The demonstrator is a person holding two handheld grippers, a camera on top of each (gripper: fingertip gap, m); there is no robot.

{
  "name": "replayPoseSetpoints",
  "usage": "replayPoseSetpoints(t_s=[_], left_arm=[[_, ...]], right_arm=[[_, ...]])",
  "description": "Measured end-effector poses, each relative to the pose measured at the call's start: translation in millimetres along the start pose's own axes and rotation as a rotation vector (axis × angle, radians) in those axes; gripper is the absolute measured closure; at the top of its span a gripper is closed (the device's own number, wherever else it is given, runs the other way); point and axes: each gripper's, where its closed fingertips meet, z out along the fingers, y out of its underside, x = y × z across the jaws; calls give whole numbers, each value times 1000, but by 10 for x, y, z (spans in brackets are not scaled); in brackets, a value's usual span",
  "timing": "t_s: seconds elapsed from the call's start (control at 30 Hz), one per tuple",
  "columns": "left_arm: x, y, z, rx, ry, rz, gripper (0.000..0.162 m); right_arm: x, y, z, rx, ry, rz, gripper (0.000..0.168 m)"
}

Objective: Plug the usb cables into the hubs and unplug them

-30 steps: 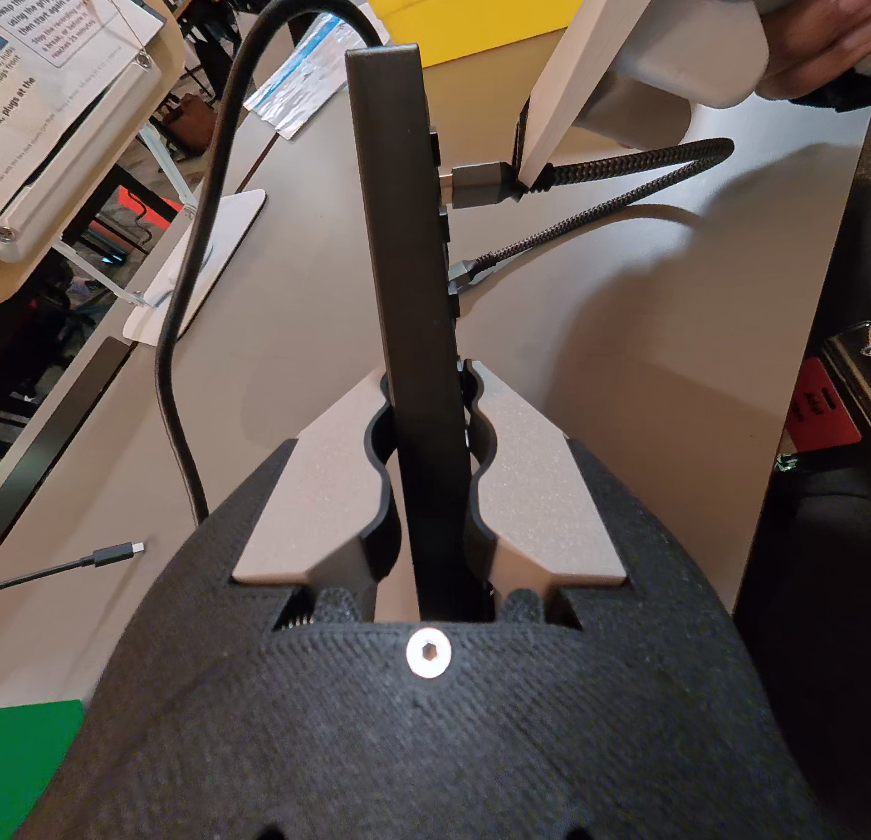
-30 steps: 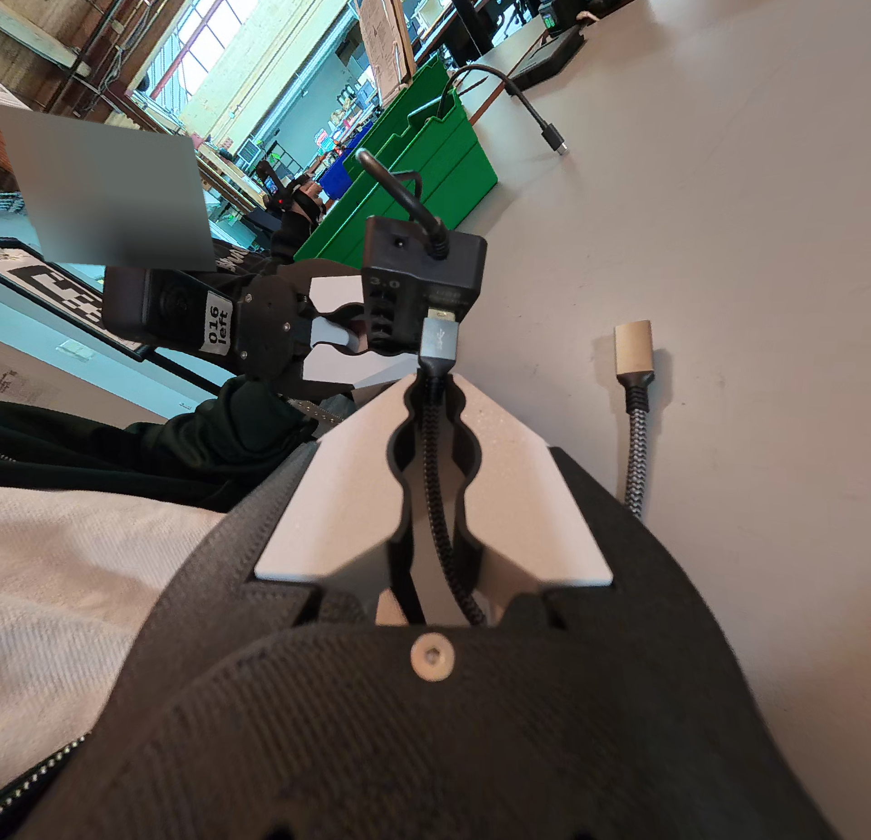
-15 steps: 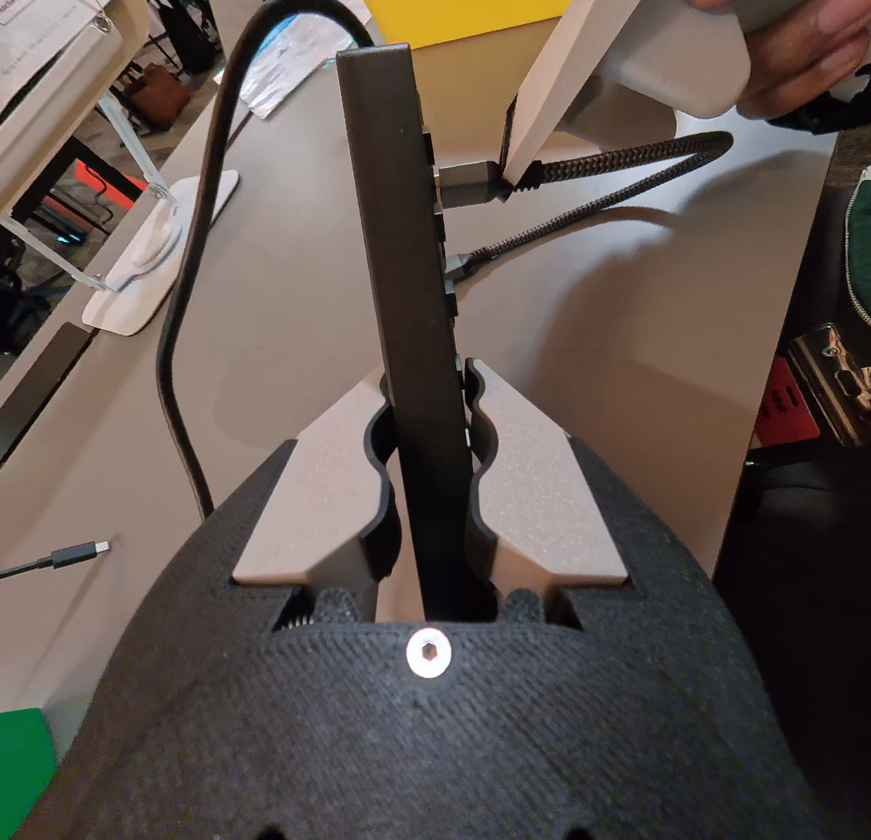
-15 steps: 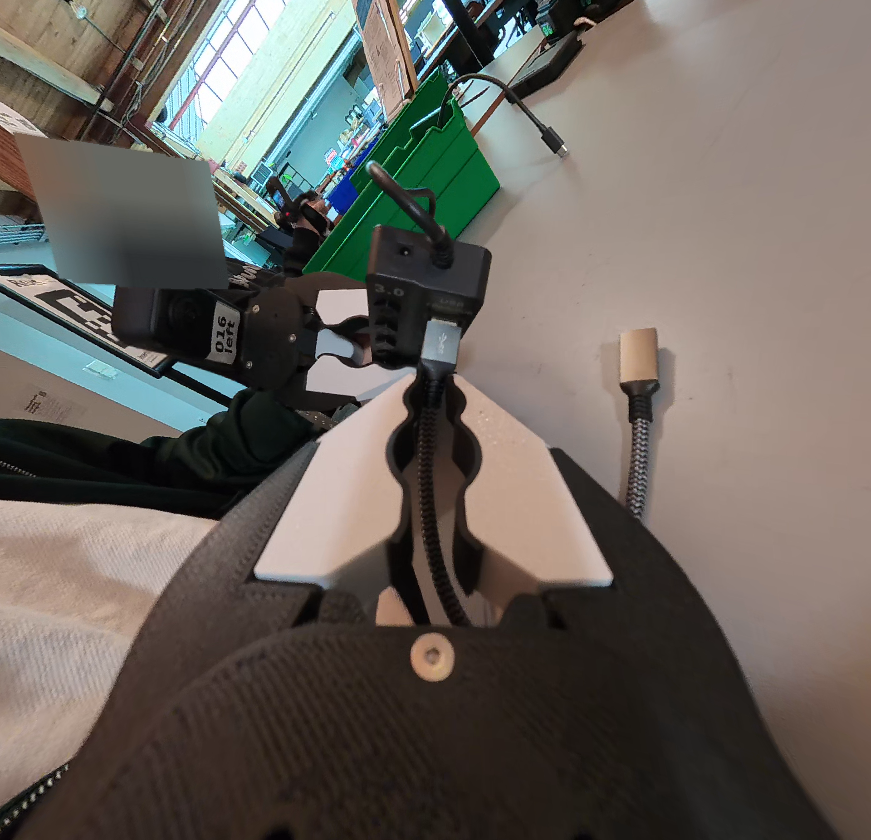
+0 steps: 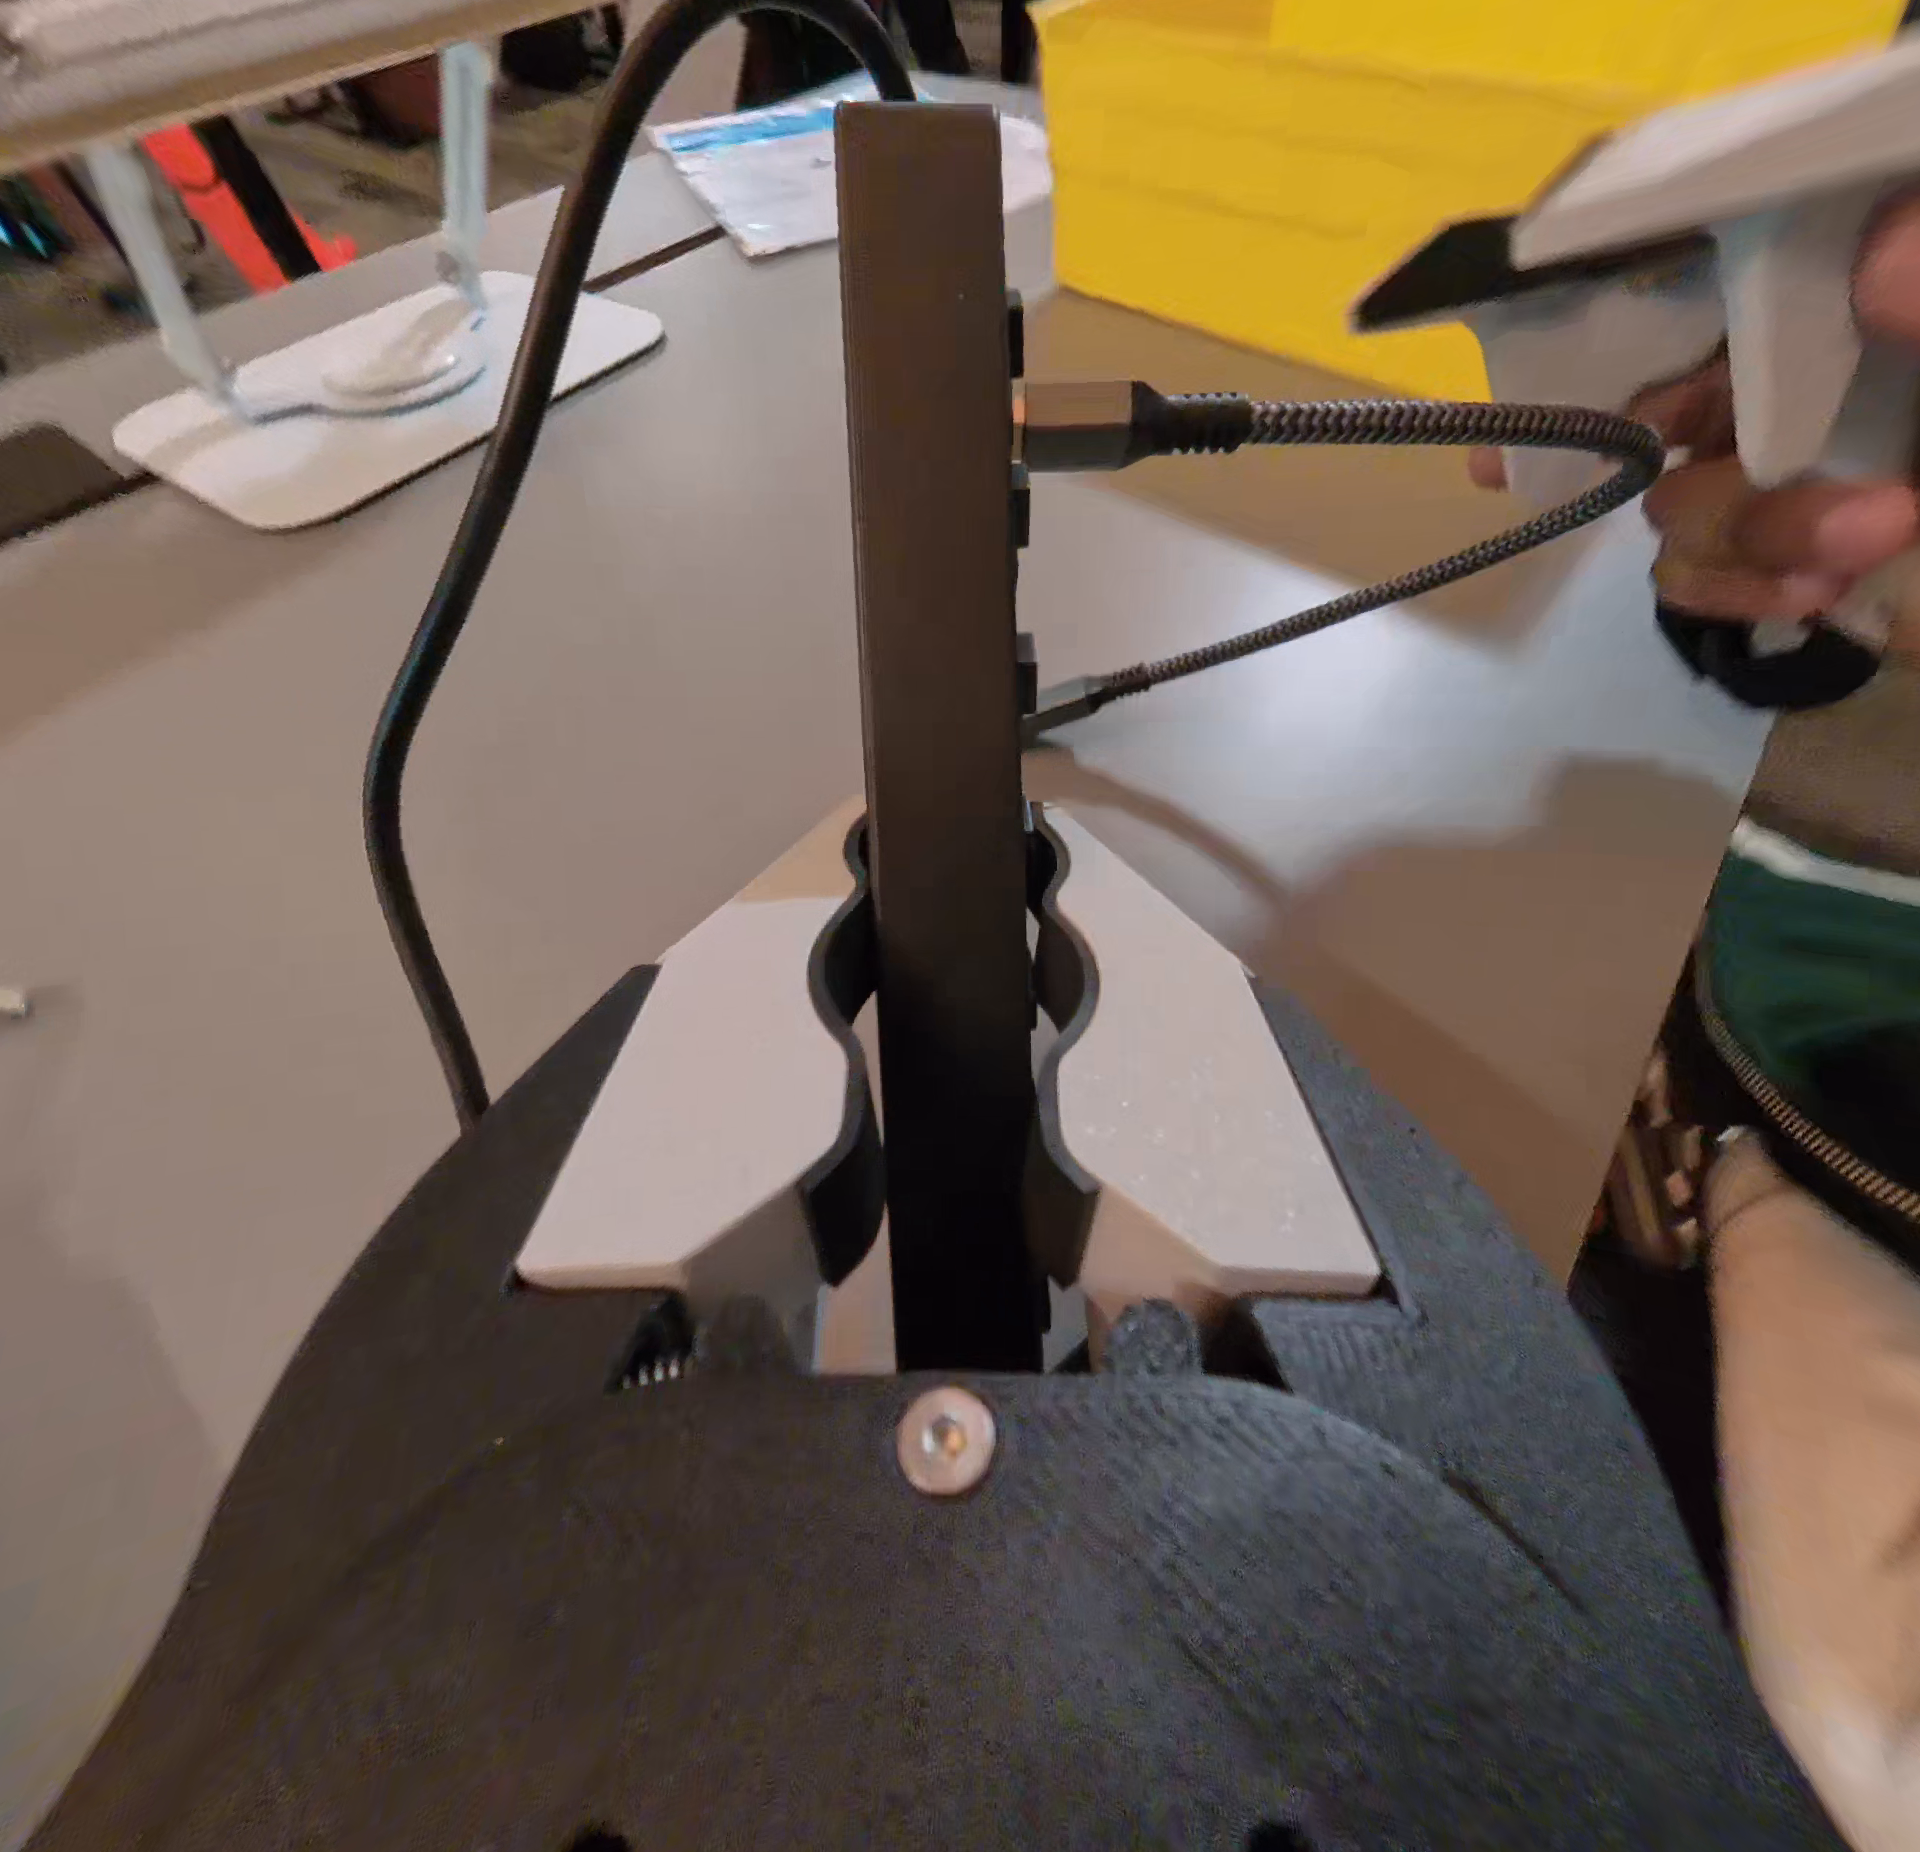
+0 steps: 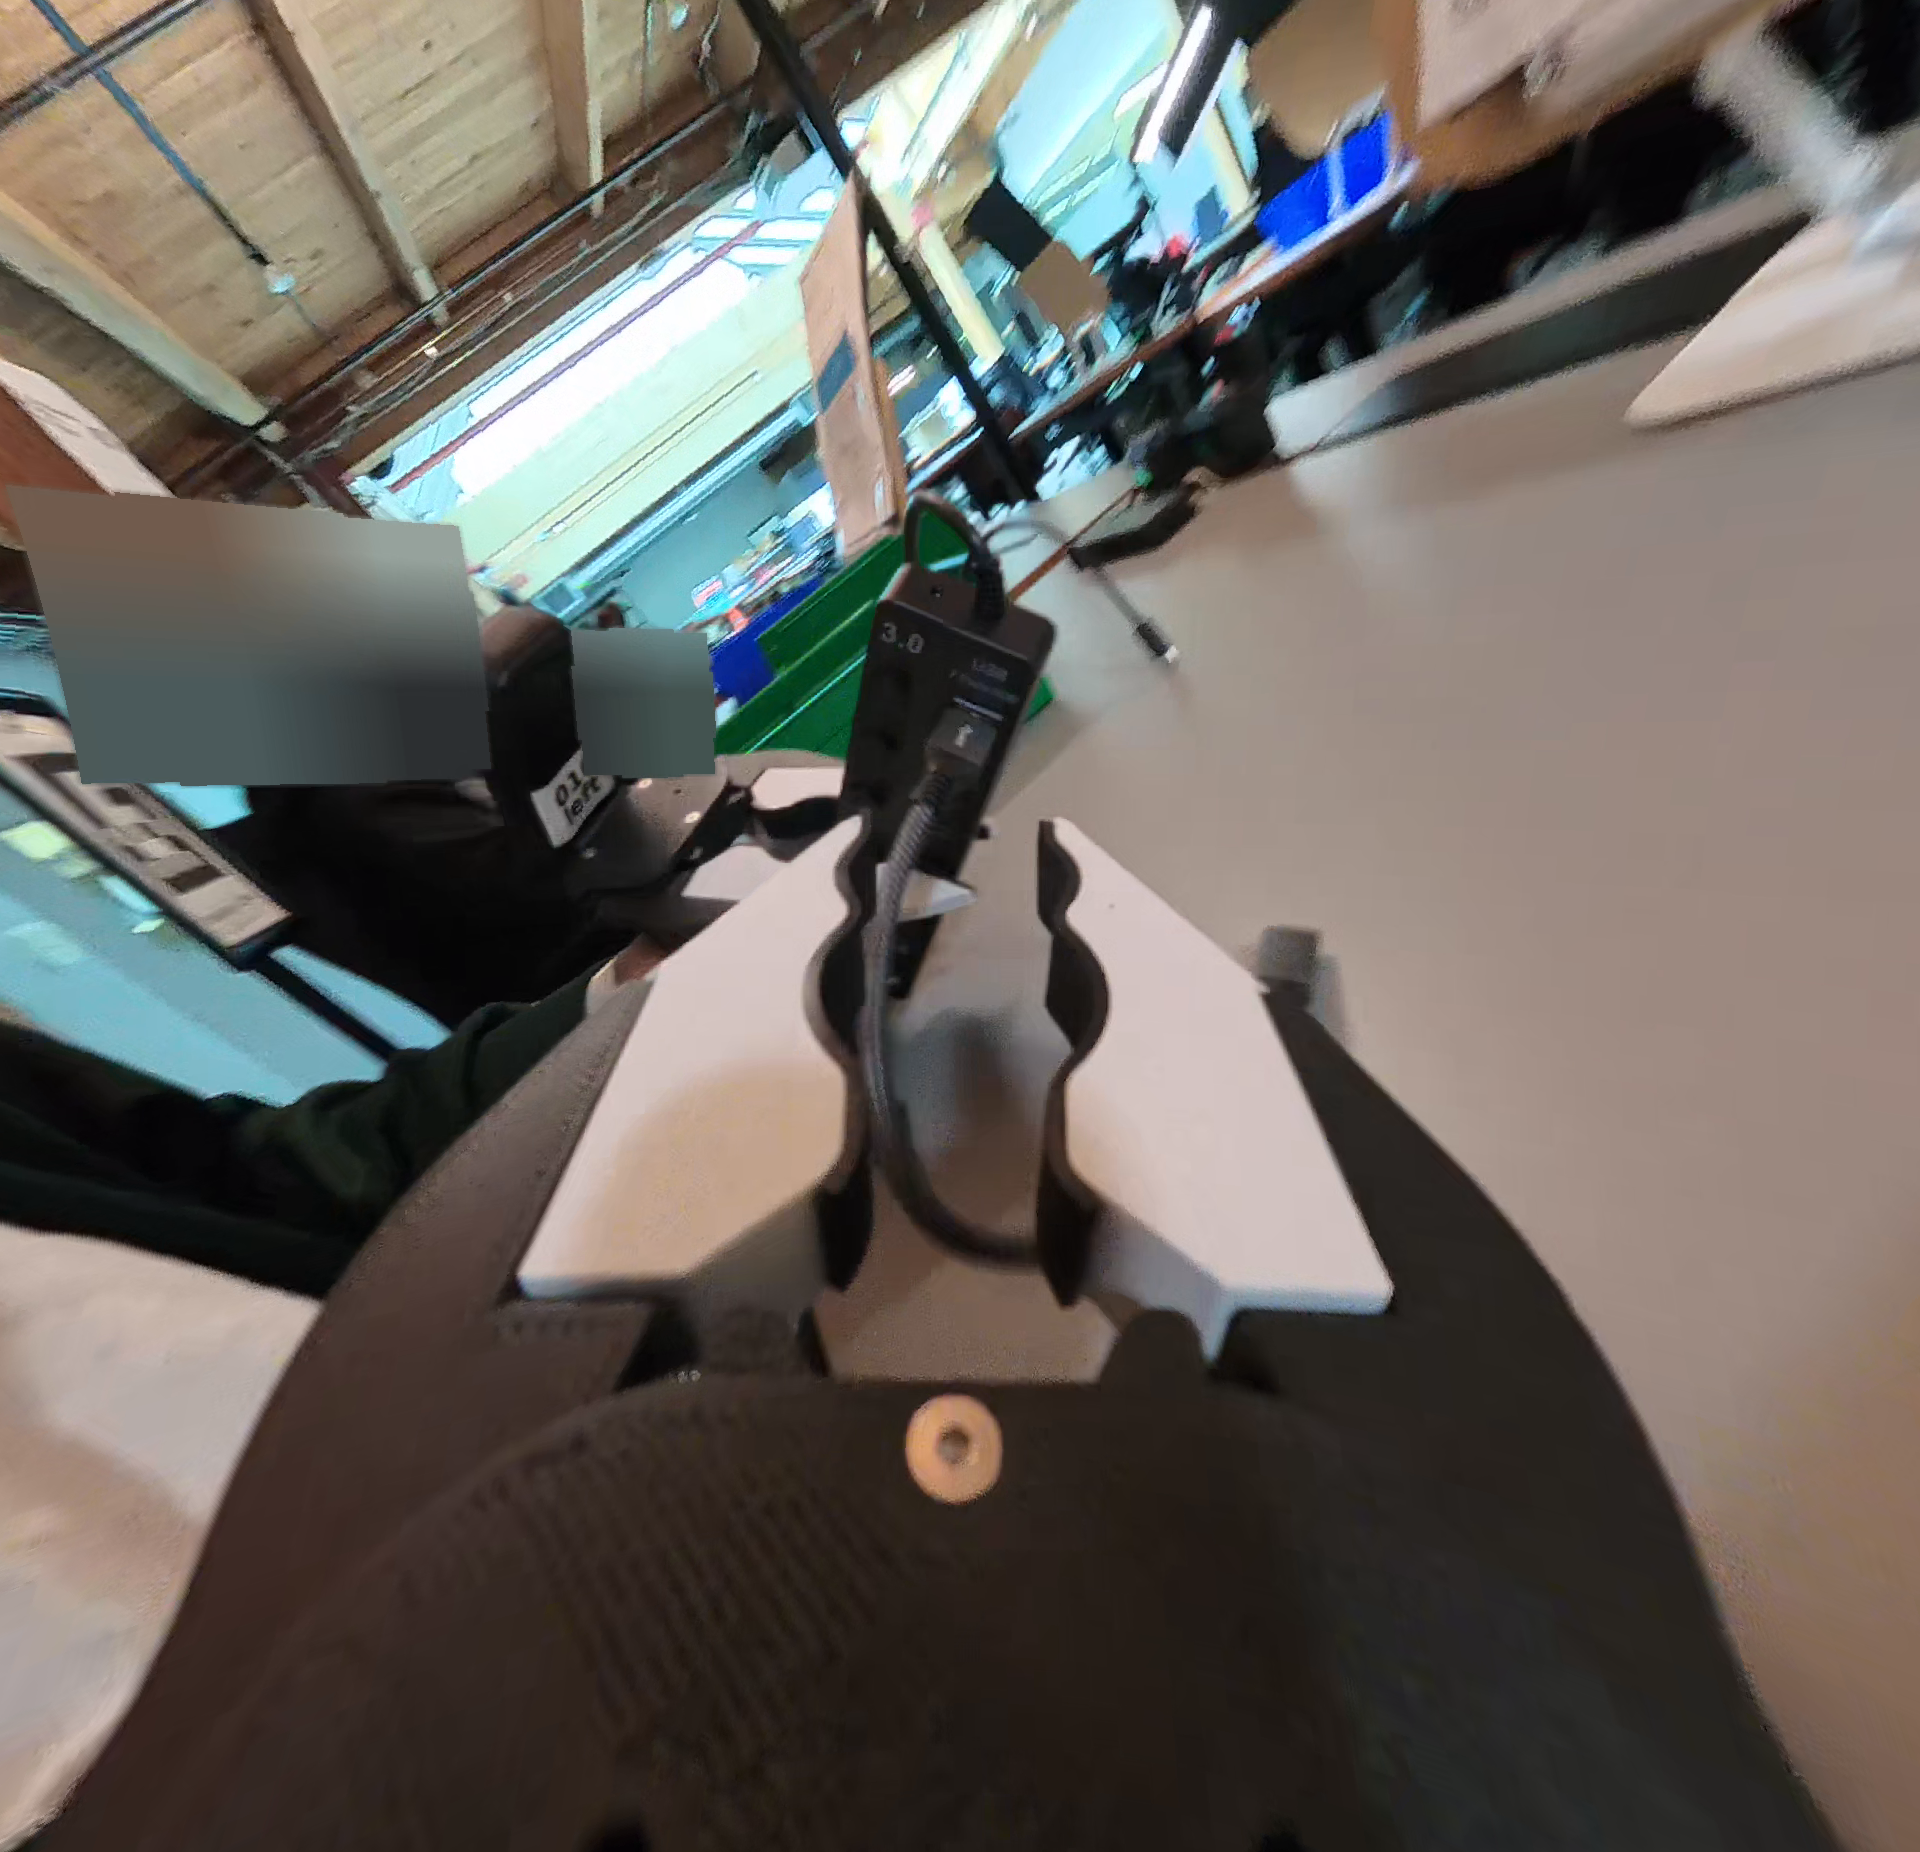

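My left gripper point(image 5: 940, 836) is shut on a black USB hub point(image 5: 925, 452) and holds it upright above the grey table point(image 5: 675, 659). A grey USB plug point(image 5: 1081, 422) on a braided cable point(image 5: 1455, 420) sits in a port on the hub's right side. The cable's other plug point(image 5: 1070, 703) lies on the table behind the hub. My right gripper point(image 6: 951, 846) is open, drawn back from the hub point(image 6: 935, 680). The braided cable point(image 6: 883, 971) runs loosely between its fingers, against the left one. The right gripper also shows blurred in the left wrist view point(image 5: 1558, 244).
A yellow bin point(image 5: 1403, 119) stands at the back right. A white stand base point(image 5: 395, 389) and a plastic bag point(image 5: 758, 181) lie at the back left. The hub's black lead point(image 5: 468, 555) loops left. A green bin point(image 6: 821, 659) and a loose black cable point(image 6: 1132, 628) are beyond the hub.
My right gripper has opened, let go of the braided cable and pulled back to the right. The plug stays in the hub. My left gripper still holds the hub.
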Motion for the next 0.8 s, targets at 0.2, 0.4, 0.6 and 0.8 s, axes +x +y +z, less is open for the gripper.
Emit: replayPoseSetpoints(t_s=[0.2,0.4,0.6,0.8], left_arm=[[-312,-95,-137,148,74,-442,137],[-430,-127,-198,231,128,-627,138],[-464,-117,-204,253,147,-676,138],[-496,-133,-227,292,183,-749,138]], right_arm=[[83,-90,-76,57,63,-83,137],[140,-43,-58,54,64,-59,135],[174,35,-25,23,57,-43,136],[179,76,-11,-1,52,-50,137]])
